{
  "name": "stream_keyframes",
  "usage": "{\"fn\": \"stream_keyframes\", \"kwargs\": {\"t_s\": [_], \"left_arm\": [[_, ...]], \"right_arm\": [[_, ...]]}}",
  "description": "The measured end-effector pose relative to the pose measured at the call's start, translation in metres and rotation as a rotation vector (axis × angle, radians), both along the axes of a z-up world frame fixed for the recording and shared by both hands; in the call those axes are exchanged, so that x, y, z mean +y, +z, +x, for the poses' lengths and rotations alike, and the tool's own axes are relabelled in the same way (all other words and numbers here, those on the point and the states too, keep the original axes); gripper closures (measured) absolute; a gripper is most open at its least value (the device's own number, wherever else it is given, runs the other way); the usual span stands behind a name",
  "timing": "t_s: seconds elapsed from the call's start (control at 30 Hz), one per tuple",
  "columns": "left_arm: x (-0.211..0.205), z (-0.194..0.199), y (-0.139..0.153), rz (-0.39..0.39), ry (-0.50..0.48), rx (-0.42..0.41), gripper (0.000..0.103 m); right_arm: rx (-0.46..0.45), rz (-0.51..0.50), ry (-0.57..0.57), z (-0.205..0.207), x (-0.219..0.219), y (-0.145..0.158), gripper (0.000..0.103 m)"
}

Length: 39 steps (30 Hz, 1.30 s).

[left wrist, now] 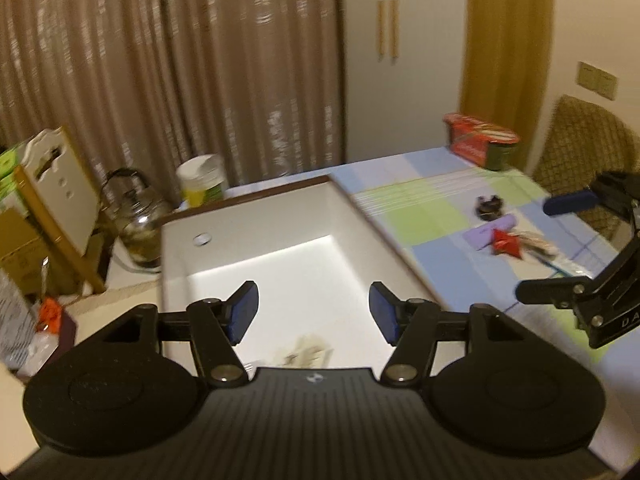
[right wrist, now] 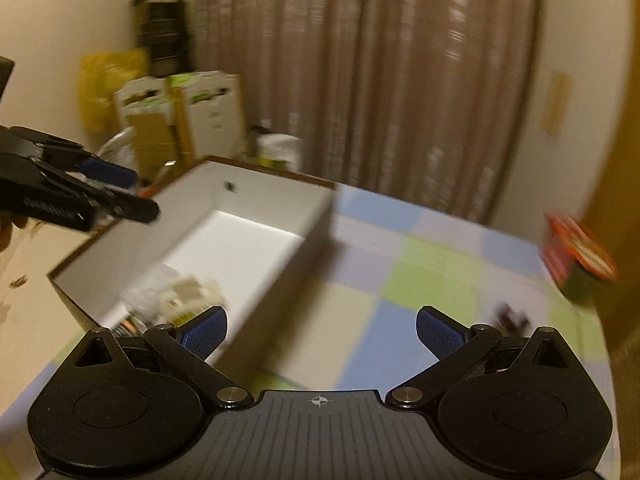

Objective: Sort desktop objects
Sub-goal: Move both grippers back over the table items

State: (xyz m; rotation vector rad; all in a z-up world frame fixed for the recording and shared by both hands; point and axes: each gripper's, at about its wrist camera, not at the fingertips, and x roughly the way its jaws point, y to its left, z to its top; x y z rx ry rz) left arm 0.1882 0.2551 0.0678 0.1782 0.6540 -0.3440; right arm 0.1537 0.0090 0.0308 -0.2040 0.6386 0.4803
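Observation:
My left gripper (left wrist: 314,312) hangs open over a white box (left wrist: 256,236) with a brown rim; nothing sits between its blue pads. A pale beige item (left wrist: 308,350) lies on the box floor just below the fingers. On the checked tablecloth (left wrist: 436,216) to the right lie a small black object (left wrist: 489,206), a purple piece (left wrist: 490,232) and a red packet (left wrist: 506,242). My right gripper (right wrist: 320,332) is open and empty above the cloth, beside the white box (right wrist: 272,208). The left gripper (right wrist: 146,194) shows at that view's left edge. The right wrist view is blurred.
A red tin (left wrist: 480,140) stands at the table's far corner, with a woven chair (left wrist: 584,152) behind it. Left of the box are a glass kettle (left wrist: 140,216), a white canister (left wrist: 202,184) and cardboard cartons (right wrist: 160,120). Curtains hang behind.

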Motion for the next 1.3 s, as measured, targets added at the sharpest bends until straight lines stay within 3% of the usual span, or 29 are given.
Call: {"fn": "stream_keyframes", "kwargs": {"t_s": [0.17,0.27,0.37,0.47,0.63,0.83,0.97,1.03,1.3], "left_arm": [[-0.043,-0.006,0.006,-0.015,-0.110,-0.016,0.037],[-0.074,-0.011,0.002,-0.024,-0.186,0.000,0.036],[-0.105,-0.020,-0.005,-0.028,-0.255,0.022,0.028],[-0.135,-0.031,-0.014,-0.026,-0.316,0.047,0.027],[-0.179,-0.050,-0.031,-0.015,-0.360,0.087,0.016],[-0.228,-0.071,-0.054,-0.017,-0.301,0.148,0.009],[-0.263,-0.082,-0.067,-0.027,-0.177,0.191,0.007],[-0.279,-0.090,-0.072,-0.046,-0.124,0.210,0.001],[-0.322,-0.116,-0.090,-0.024,0.033,0.278,0.001]], "right_arm": [[0.044,-0.012,-0.165,-0.036,-0.062,-0.013,0.000],[0.079,-0.018,-0.254,-0.057,-0.094,-0.021,0.000],[0.104,-0.034,-0.335,-0.080,-0.123,-0.027,0.000],[0.127,-0.037,-0.394,-0.097,-0.146,-0.029,0.000],[0.146,-0.027,-0.421,-0.110,-0.185,-0.030,0.000],[0.170,-0.002,-0.334,-0.098,-0.241,-0.039,0.000],[0.207,-0.012,-0.223,-0.084,-0.274,-0.045,0.000],[0.216,-0.016,-0.158,-0.079,-0.288,-0.049,0.000],[0.273,-0.027,-0.028,-0.065,-0.321,-0.064,0.000]]}}
